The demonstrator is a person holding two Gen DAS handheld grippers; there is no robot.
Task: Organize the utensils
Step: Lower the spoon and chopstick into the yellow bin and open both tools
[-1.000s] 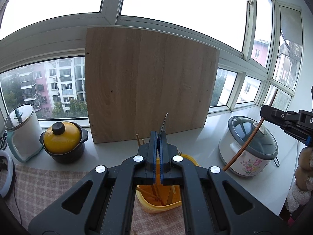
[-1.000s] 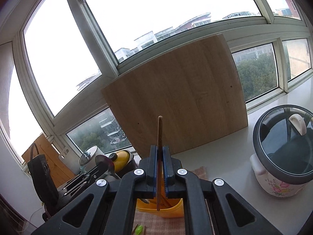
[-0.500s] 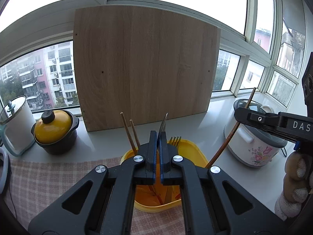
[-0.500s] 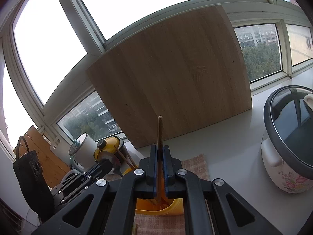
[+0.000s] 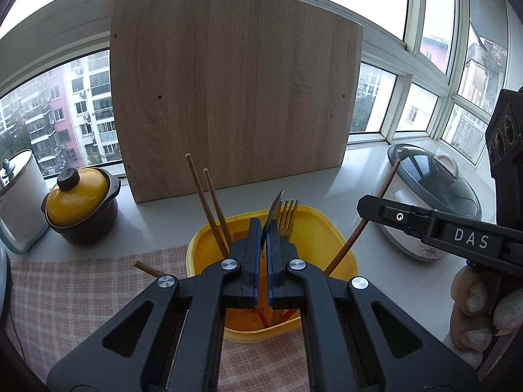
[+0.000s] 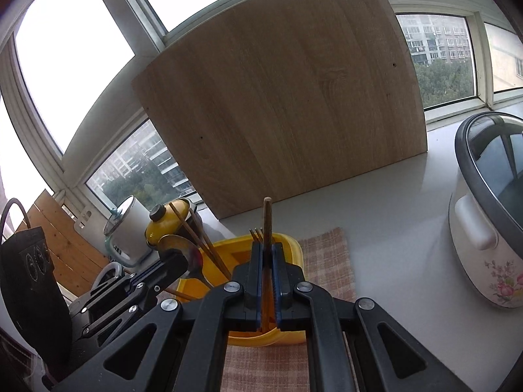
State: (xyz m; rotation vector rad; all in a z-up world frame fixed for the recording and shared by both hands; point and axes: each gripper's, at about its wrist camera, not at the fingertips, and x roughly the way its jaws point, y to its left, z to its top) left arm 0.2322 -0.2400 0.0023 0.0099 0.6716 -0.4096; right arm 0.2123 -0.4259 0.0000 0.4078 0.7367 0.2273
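Both tools came lower over the yellow holder point(image 5: 330, 228), left tool point(image 5: 263, 238) pinching a spoon point(image 6: 178, 245), right tool point(image 6: 268, 258) clamping a chopstick point(image 6: 267, 215).

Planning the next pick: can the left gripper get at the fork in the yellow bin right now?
Probably not yet. The left gripper is shut on a spoon, so its fingers are occupied. The fork stands just past them in the yellow bin, seemingly unblocked.
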